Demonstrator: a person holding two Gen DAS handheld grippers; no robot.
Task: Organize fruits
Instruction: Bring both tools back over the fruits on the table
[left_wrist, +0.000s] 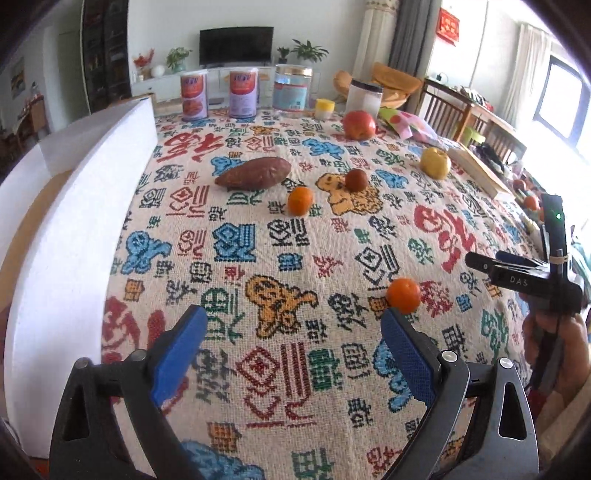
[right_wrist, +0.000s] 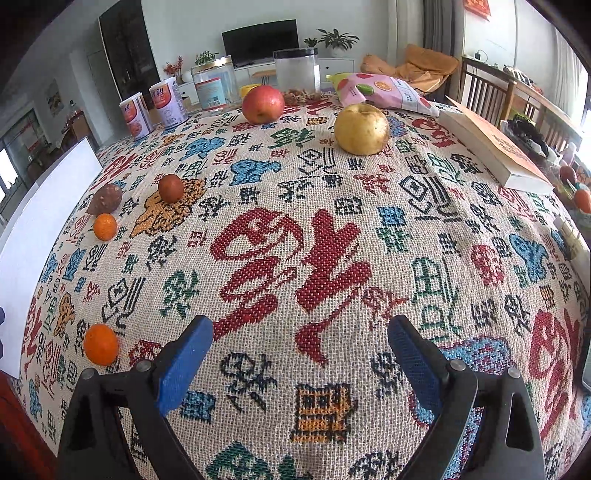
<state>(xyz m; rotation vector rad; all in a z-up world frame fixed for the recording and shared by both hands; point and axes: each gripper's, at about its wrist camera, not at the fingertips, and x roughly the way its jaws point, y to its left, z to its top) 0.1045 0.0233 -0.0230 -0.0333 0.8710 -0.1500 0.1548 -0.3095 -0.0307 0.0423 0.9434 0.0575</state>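
Note:
Fruits lie loose on a patterned tablecloth. A near tangerine sits just beyond my left gripper's right fingertip; it also shows in the right wrist view. A second tangerine, a sweet potato, a small brown fruit, a red apple and a yellow apple lie farther back. My left gripper is open and empty. My right gripper is open and empty above the cloth; it shows at the right of the left wrist view.
A white foam board stands along the table's left edge. Two cans, a clear jar, a white-capped jar, a snack bag and a book stand at the back and right. Wooden chairs stand beyond.

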